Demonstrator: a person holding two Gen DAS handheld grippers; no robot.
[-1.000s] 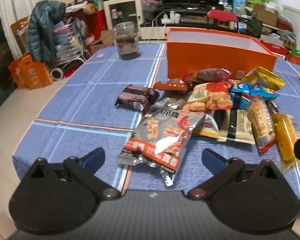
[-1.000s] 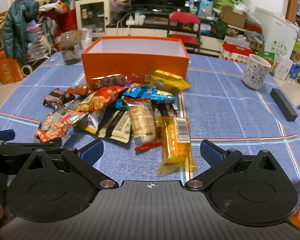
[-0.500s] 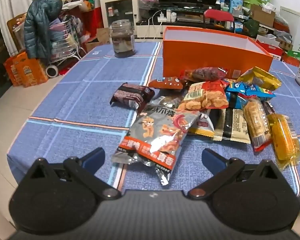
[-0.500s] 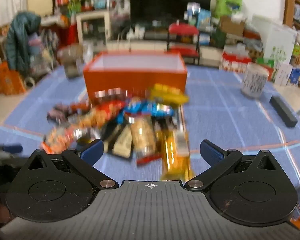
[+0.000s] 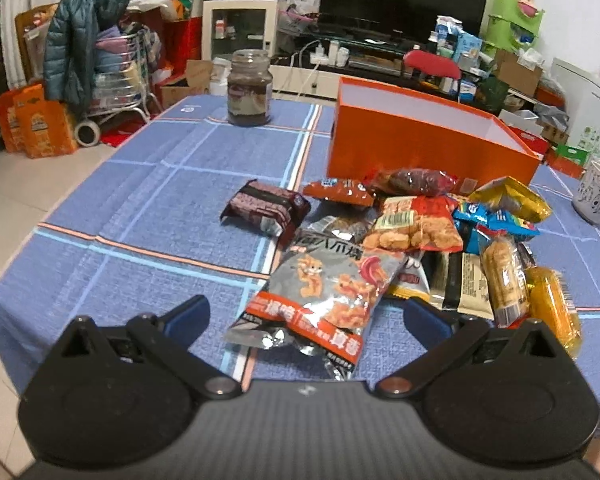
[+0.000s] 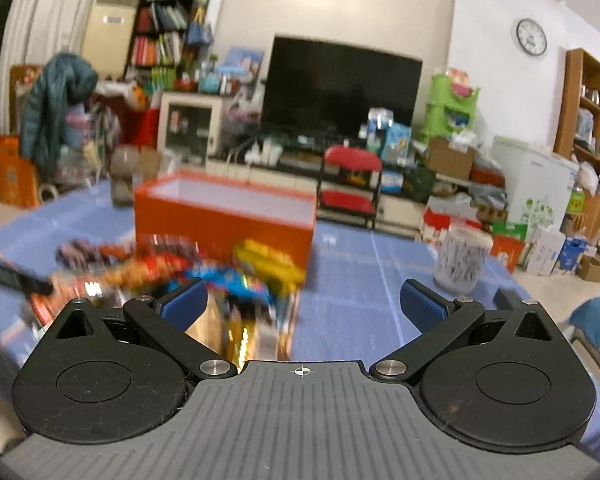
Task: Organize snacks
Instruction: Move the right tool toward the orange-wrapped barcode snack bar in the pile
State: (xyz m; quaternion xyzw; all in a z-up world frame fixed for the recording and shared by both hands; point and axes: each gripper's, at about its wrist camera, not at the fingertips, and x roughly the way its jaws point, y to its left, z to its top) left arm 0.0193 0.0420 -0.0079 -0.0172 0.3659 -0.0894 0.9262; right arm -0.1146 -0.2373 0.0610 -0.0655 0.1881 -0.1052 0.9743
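Note:
A heap of snack packets lies on the blue checked tablecloth [image 5: 148,216] in front of an open orange box [image 5: 428,148] with a white inside. Nearest to my left gripper [image 5: 306,314] is a grey and orange packet [image 5: 324,292], just ahead of its open fingers. Beside it lie a dark brown packet [image 5: 266,206], a red packet of fried pieces [image 5: 414,224], a yellow bag [image 5: 508,198] and an orange bar [image 5: 552,308]. My right gripper [image 6: 303,304] is open and empty, held above the blurred heap [image 6: 228,276], with the orange box [image 6: 224,220] behind.
A dark glass jar [image 5: 249,88] stands at the table's far left. A white patterned cup [image 6: 462,258] is on the right, also seen as a cup [image 5: 596,194] at the left wrist view's edge. A red chair [image 6: 350,186], a TV and cluttered shelves lie beyond the table.
My right gripper has tilted upward, so the room fills its view and the snacks sink low and blur. My left gripper has drawn back slightly from the heap. Both stay open.

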